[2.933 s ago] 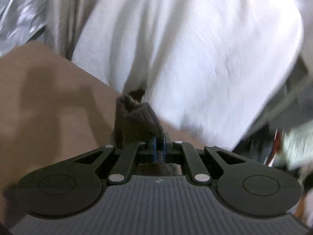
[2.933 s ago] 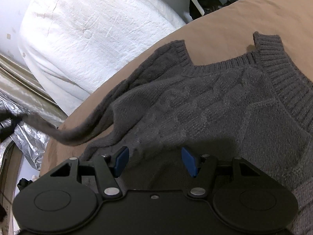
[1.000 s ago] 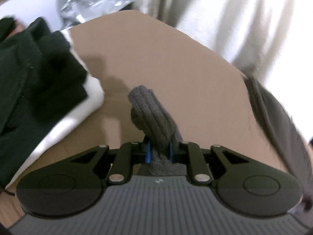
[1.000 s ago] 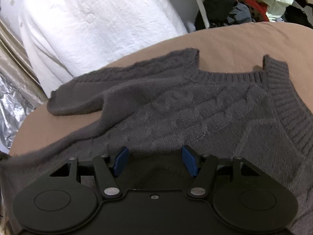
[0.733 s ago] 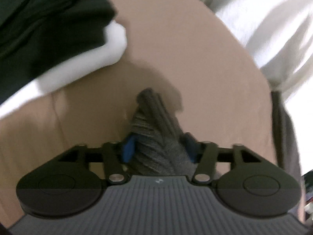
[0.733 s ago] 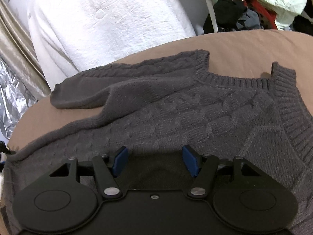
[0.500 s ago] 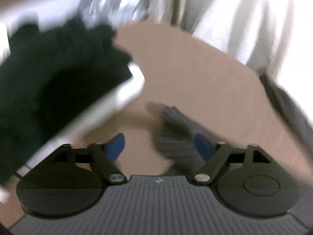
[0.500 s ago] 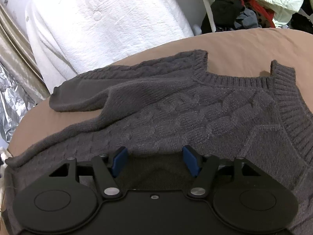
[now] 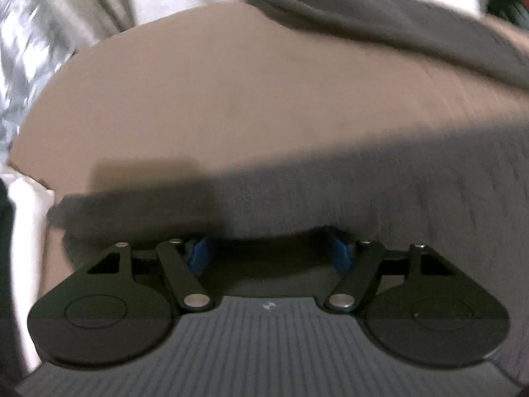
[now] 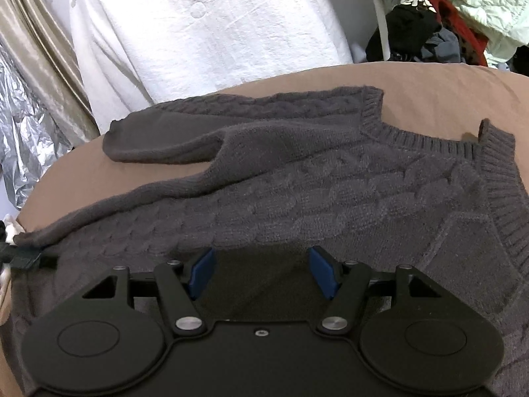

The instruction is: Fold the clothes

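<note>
A grey cable-knit sweater [image 10: 330, 185] is spread flat on a brown sheet [image 10: 429, 92], its neckline at two o'clock and one sleeve [image 10: 165, 142] doubled back toward ten o'clock; the right gripper [image 10: 261, 269] is poised over the knit, jaws apart, nothing pinched; the left gripper [image 9: 269, 251], its jaws just narrowed yet apart, seems empty above blurred grey fabric [image 9: 330, 198]; white bedding [image 10: 215, 33] lies at twelve o'clock.
</note>
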The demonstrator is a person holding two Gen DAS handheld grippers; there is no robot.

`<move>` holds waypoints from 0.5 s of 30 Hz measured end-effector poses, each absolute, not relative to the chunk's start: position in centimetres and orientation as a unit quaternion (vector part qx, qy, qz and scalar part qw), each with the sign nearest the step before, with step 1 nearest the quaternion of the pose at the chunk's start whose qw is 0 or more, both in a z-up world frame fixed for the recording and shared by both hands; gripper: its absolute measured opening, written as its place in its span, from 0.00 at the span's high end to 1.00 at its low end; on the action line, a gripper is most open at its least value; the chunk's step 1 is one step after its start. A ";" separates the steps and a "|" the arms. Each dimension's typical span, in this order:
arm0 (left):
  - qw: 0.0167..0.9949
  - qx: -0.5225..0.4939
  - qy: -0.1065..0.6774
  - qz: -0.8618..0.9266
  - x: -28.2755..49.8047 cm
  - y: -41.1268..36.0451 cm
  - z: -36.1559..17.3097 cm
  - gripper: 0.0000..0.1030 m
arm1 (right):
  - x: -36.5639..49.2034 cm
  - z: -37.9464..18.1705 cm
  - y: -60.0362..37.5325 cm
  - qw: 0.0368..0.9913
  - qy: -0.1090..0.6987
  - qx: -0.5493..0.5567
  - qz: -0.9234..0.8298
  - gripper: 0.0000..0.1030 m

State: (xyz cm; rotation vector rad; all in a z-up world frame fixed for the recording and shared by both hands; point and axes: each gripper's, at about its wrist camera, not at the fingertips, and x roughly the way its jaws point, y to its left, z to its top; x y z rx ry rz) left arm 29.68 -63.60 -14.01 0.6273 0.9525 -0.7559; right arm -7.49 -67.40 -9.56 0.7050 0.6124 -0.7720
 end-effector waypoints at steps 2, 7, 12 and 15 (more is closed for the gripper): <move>0.811 0.267 0.408 -0.323 31.5 -64.7 -12.8 0.39 | -7.5 -9.8 -67.5 0.823 0.286 0.330 -0.362 0.33; 0.877 0.205 0.354 -0.254 34.0 -63.9 -9.4 0.33 | -7.5 -10.3 -67.7 0.826 0.278 0.331 -0.361 0.33; 0.888 0.169 0.352 -0.245 32.3 -55.9 -6.9 0.15 | -7.4 -9.4 -67.8 0.839 0.253 0.348 -0.333 0.33; 0.882 0.145 0.397 -0.209 31.2 -50.0 -7.6 0.12 | -7.4 -9.1 -67.7 0.838 0.250 0.354 -0.332 0.33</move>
